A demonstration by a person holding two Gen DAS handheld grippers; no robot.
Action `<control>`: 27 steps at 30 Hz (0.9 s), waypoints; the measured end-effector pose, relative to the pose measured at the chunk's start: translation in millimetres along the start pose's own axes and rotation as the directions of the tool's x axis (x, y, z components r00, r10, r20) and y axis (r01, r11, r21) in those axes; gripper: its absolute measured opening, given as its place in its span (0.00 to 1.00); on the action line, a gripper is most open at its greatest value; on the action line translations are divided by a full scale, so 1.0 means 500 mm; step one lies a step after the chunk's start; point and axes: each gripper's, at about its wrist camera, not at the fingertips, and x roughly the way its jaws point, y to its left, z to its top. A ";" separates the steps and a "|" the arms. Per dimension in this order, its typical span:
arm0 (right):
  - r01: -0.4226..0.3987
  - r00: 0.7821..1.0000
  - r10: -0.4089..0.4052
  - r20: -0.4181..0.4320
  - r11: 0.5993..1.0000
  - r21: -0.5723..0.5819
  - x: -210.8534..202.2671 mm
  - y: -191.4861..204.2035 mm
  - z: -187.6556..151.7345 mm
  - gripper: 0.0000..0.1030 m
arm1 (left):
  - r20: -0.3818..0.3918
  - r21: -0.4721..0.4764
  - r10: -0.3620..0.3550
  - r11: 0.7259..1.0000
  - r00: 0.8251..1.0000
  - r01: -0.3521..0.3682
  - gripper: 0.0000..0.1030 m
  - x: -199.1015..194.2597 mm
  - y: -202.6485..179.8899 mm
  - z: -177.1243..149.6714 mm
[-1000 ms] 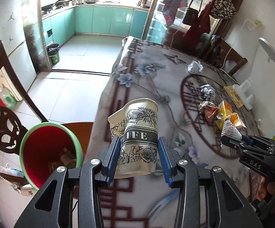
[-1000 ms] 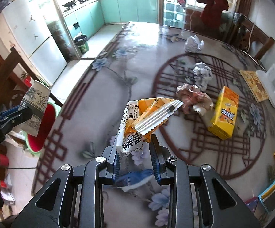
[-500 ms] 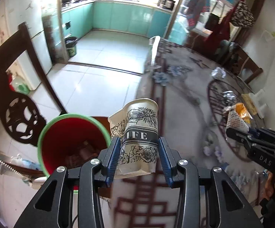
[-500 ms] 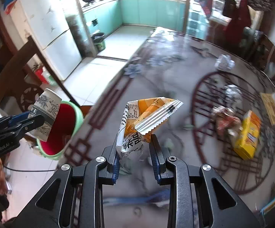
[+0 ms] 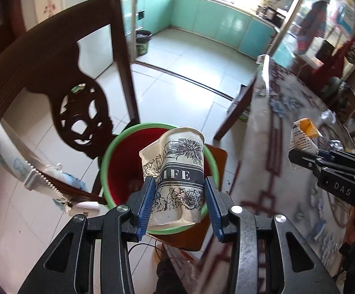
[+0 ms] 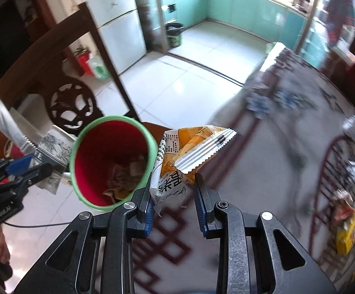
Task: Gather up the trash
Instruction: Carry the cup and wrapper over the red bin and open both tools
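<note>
My left gripper [image 5: 180,204] is shut on a crumpled paper cup [image 5: 177,171] printed with black flowers and the letters "IFE". It hangs over the mouth of a red bin with a green rim [image 5: 118,147]. My right gripper [image 6: 173,204] is shut on an orange and white snack wrapper [image 6: 187,156], just right of the same bin [image 6: 108,156], over the table's edge. The bin holds some trash at its bottom. Each gripper shows in the other's view: the right gripper [image 5: 307,158] with the wrapper [image 5: 302,136], the left gripper [image 6: 32,169] with the cup [image 6: 53,152].
A dark carved wooden chair [image 5: 62,78] stands close behind the bin. The table with a flowered cloth [image 6: 287,152] lies to the right, with a yellow box [image 6: 351,227] and crumpled wrappers [image 6: 354,125] on it. White tiled floor [image 5: 189,73] runs toward the teal kitchen cabinets.
Both grippers have swung left off the table toward the bin. The cup now hangs over the bin's mouth and the wrapper is beside its rim. Both grips hold unchanged.
</note>
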 end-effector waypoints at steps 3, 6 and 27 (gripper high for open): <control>-0.020 1.000 0.020 -0.007 0.999 -0.032 0.018 0.035 0.013 0.26 | -0.002 -0.012 0.014 1.000 1.000 -0.014 0.37 0.016 0.025 0.007; -0.028 1.000 0.028 -0.012 0.999 -0.041 0.029 0.054 0.024 0.26 | -0.005 -0.021 0.021 1.000 1.000 -0.022 0.37 0.037 0.045 0.020; -0.112 0.993 0.108 -0.051 0.991 -0.073 0.067 0.130 0.059 0.26 | -0.066 -0.016 0.040 0.999 0.997 -0.042 0.38 0.163 0.107 0.101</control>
